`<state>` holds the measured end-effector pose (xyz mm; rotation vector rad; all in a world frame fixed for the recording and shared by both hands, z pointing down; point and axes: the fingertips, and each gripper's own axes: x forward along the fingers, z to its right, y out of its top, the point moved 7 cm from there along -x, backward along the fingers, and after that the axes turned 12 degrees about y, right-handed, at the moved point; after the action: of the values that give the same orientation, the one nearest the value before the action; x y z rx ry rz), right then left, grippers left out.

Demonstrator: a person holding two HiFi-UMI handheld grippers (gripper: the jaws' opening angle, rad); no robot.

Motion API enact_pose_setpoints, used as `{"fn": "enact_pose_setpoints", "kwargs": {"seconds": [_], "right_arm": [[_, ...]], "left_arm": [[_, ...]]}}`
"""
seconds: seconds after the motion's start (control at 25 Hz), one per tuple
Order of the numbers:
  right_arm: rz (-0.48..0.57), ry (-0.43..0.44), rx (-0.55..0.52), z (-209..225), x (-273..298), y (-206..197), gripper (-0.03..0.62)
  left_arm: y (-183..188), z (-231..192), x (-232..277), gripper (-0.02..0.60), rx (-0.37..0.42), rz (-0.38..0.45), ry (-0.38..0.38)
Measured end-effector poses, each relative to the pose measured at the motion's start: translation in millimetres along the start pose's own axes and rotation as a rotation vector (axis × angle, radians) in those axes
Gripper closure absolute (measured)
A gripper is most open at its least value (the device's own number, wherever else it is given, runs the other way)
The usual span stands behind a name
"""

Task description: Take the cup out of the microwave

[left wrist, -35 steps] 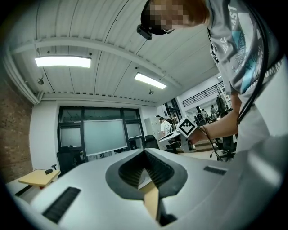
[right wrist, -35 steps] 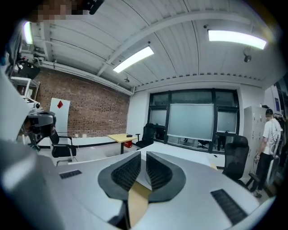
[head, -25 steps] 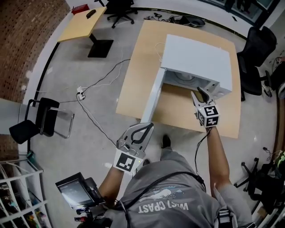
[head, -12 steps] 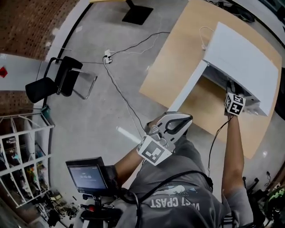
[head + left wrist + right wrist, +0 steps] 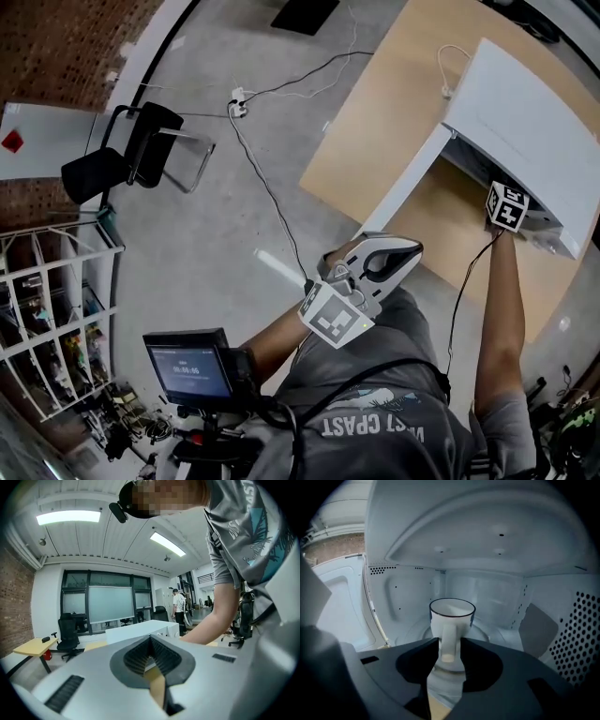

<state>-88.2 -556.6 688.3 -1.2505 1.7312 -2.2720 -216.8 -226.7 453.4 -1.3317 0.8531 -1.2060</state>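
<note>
A white cup (image 5: pixel 451 620) with a dark rim stands upright on the turntable inside the white microwave (image 5: pixel 534 122), its handle (image 5: pixel 449 634) turned toward me. My right gripper (image 5: pixel 450 643) reaches into the cavity, and its jaws have just been opening. They stand open on either side of the handle, close to it. In the head view only that gripper's marker cube (image 5: pixel 507 206) shows at the oven's mouth. The microwave door (image 5: pixel 403 187) hangs open to the left. My left gripper (image 5: pixel 398 255) is shut and empty, held near my body beside the door's end.
The microwave sits on a wooden table (image 5: pixel 375 122). A black chair (image 5: pixel 122 155), a power strip with cables (image 5: pixel 239 96) and a white shelf (image 5: pixel 47 309) are on the floor to the left. A small screen (image 5: pixel 187 366) is at my left elbow.
My right gripper has gone from in front of the oven's mouth down into the cavity. The left gripper has shifted toward the door's end. The head view has swung.
</note>
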Motion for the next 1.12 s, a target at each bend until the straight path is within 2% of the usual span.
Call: {"fn": "enact_pose_setpoints", "kwargs": {"seconds": [0.16, 0.24, 0.32, 0.72, 0.88, 1.12], "right_arm": [[-0.003, 0.0, -0.019, 4, 3, 0, 0.468], [0.001, -0.001, -0.021, 4, 2, 0, 0.508], [0.011, 0.007, -0.015, 2, 3, 0, 0.517], [0.082, 0.01, -0.036, -14, -21, 22, 0.523], [0.088, 0.018, -0.014, -38, -20, 28, 0.523], [0.118, 0.03, 0.007, -34, -34, 9, 0.523]], "left_arm": [[-1, 2, 6, 0.555, -0.002, -0.005, -0.008], [-2, 2, 8, 0.555, -0.005, -0.009, -0.01], [-3, 1, 8, 0.555, -0.006, -0.011, -0.012], [2, -6, -1, 0.555, -0.006, 0.001, -0.03], [6, -20, -25, 0.555, 0.065, -0.044, -0.055], [-5, -3, -18, 0.555, 0.032, -0.052, -0.041]]}}
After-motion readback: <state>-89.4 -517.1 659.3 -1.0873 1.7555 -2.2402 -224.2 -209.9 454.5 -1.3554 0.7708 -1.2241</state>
